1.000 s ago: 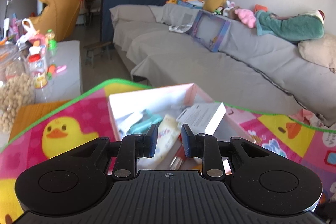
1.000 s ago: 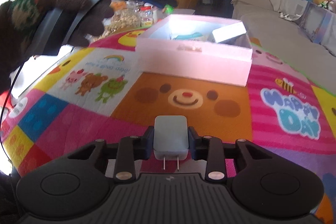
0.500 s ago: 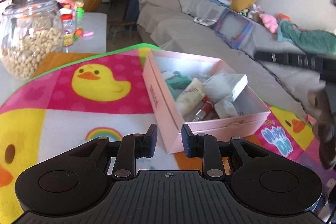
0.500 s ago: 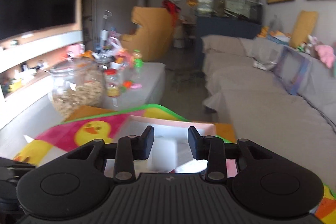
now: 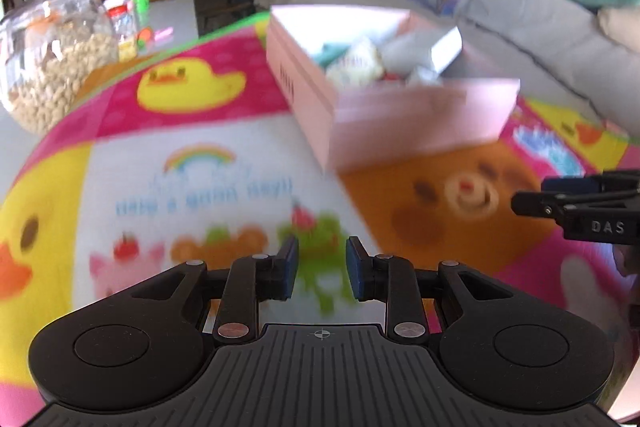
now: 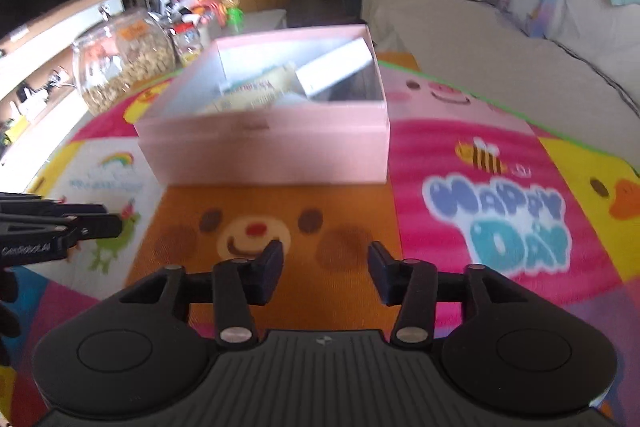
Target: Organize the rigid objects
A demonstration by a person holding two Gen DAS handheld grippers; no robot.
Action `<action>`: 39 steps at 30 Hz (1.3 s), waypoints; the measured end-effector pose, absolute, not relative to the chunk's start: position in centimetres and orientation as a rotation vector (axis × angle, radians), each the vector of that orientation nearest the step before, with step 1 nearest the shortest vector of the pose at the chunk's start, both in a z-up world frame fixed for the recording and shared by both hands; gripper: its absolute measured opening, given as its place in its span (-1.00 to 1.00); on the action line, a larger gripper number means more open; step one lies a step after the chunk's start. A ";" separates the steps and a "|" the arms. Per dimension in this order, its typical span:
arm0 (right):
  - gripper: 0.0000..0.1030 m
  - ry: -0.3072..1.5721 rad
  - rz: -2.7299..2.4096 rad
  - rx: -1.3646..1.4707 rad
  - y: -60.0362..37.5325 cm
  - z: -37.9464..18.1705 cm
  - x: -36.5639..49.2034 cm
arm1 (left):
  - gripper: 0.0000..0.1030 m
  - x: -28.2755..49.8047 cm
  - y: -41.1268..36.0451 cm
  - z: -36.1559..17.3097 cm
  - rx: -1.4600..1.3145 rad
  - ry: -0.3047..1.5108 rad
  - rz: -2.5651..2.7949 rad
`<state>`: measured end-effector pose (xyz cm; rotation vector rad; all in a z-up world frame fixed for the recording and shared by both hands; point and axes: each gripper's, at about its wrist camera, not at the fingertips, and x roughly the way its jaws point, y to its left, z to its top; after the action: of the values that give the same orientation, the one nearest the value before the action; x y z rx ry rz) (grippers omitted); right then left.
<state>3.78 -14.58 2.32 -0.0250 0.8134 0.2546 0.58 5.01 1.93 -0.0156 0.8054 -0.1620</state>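
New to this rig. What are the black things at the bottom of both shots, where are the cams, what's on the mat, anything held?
No robot arm here: a person holds one two-finger gripper in each hand. Each picture comes from a fisheye camera mounted on a gripper, looking forward along its fingers, so the black shape at the bottom is that gripper itself.

In the left wrist view, the left gripper has a narrow gap with nothing in it. In the right wrist view, the right gripper is opening, also with nothing between its jaws. Each gripper also pokes into the other's picture at the side.

Both point down at a colourful cartoon play mat. On it sits an open pink cardboard box holding small items, among them a white carton and a cream tube. Beyond the mat's edge stands a glass jar of beige pellets.
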 end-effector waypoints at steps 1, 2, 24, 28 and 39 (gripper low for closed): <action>0.16 0.803 0.256 -0.041 -14.1 2.0 3.5 | -0.42 0.2 4.7 1.8 -0.003 0.791 -0.156; 0.21 0.786 0.255 -0.061 -13.7 1.8 3.1 | -0.33 -0.1 4.3 1.7 0.003 0.778 -0.146; 1.00 0.735 0.149 -0.053 -14.0 0.9 3.5 | 0.48 -1.3 0.2 0.5 -0.027 0.664 0.037; 1.00 0.721 0.138 -0.050 -13.9 0.8 3.2 | 0.50 -1.0 0.2 0.4 -0.028 0.662 0.039; 1.00 0.707 0.141 -0.040 -14.1 0.5 2.9 | 0.51 -0.9 0.3 0.3 -0.030 0.660 0.040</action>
<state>2.92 -14.09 0.54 -0.0402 0.7068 0.1408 -0.93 0.32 0.32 -0.0304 0.6599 0.0399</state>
